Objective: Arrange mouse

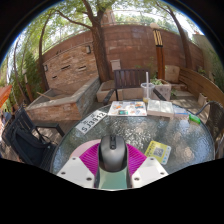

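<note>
A: Well, start at the gripper (pixel 112 168). What are its fingers doing?

B: They sit partly apart, and the mouse (pixel 112 152) is between the two pink pads (pixel 88 160). The pads look pressed against its sides, so I'd call it clamped on the mouse, though the contact is hard to make out for sure.

A: Is the mouse resting on the table (pixel 185 148)?

B: I can't tell. It lies over the near part of the round glass table, but whether it touches the glass or is lifted a little is not clear.

A: What lies around the mouse?

B: Just to its right is a green packet (pixel 158 151). Beyond the mouse and to the left lies a white strip with markings (pixel 91 122), maybe a ruler. Farther beyond the mouse are a flat book or magazine (pixel 128 108), a clear cup (pixel 149 92) and a stack of books (pixel 161 108). A brick wall (pixel 135 45) stands well behind all of it.

A: So how far along is the arranging?

B: My guess is midway. The mouse is in the grip, but it is not released at a final spot. Setting it down and letting go is left.
</note>
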Motion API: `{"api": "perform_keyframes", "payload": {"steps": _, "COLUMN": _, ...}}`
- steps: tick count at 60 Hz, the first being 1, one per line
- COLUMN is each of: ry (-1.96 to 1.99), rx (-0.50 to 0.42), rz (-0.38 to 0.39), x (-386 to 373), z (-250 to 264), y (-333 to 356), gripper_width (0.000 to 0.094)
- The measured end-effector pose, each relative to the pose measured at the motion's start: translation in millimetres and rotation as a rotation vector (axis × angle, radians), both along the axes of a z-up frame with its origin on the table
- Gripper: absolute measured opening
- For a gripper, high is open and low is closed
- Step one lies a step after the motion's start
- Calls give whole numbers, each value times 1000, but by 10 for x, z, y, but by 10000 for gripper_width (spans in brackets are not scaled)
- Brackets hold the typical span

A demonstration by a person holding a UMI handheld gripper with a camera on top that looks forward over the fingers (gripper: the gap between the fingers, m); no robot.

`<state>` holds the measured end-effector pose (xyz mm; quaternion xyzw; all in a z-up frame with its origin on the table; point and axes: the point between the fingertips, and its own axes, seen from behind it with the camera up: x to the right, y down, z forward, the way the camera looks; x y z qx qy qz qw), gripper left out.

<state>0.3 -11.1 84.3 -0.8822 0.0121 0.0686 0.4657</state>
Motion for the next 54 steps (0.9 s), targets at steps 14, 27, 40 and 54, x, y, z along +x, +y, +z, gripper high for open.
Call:
{"api": "perform_keyframes", "payload": {"steps": 14, "ry": -57, "rx": -127, "rz": 1, "x": -417, "z": -964, "y": -129, "gripper_width": 481}}
{"api": "perform_keyframes", "payload": {"steps": 27, "ry": -145, "rx": -82, "rz": -26, "x": -428, "z": -409, "y": -373, "gripper_width": 841}}
{"api": "perform_keyframes", "payload": {"steps": 40, "ry": -217, "rx": -84, "rz": -77, "x": -508, "z": 528, "y": -1076, "gripper_width": 854}}
{"api": "perform_keyframes", "payload": {"steps": 54, "ry": -238, "rx": -77, "rz": -128, "x": -593, "z": 1031, "y": -1723, "gripper_width": 853}}
